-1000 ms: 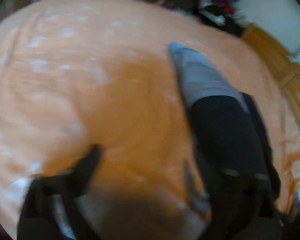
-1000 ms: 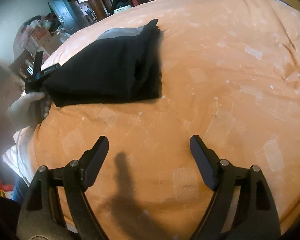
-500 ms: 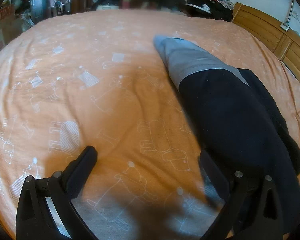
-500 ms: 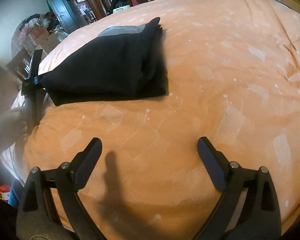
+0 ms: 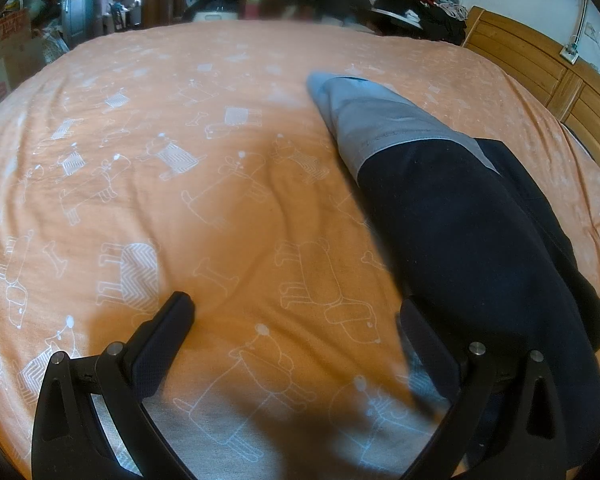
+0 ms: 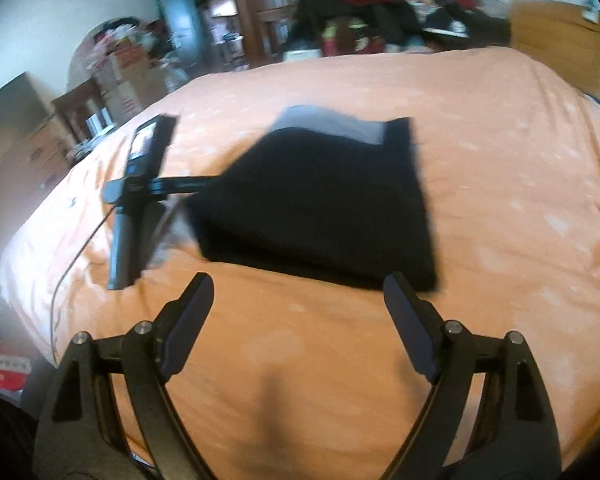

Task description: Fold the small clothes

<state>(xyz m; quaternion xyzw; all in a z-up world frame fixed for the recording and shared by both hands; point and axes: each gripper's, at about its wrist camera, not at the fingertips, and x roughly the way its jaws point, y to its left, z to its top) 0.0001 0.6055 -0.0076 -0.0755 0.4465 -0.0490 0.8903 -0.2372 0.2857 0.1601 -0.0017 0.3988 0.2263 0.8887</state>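
Folded once or more already, by the look of it: dark garment (image 6: 324, 204) lying flat on the orange bedsheet (image 6: 500, 184) as a compact stacked block, grey panel (image 5: 380, 124) showing at the far end, edges roughly squared

Left gripper (image 5: 296, 316): jaws spread wide, holding nothing. Garment beside and partly behind the right-hand finger (image 5: 428, 344), running away ahead and to the right of the jaws; only bare sheet between the two fingers. Hard to tell whether that finger touches the cloth or merely overlaps it in view

Right gripper (image 6: 298, 300): jaws likewise wide apart and empty, hovering over bare sheet. Garment just ahead of the jaws, its near edge close above the tip of the right-hand finger (image 6: 408, 320), not between the fingers. Seen from here, left gripper's body (image 6: 140, 200) at the garment's left end, ahead and to the left of these jaws; view blurred, so fine contact unreadable

Judged from this: folding largely done, cloth released by both tools. Left, perhaps, a final half-fold or a smoothing of the slightly loose layer along the far right edge, or setting the bundle aside. No other small clothes laid out on the sheet; heaped clothing (image 6: 360, 4) beyond the bed
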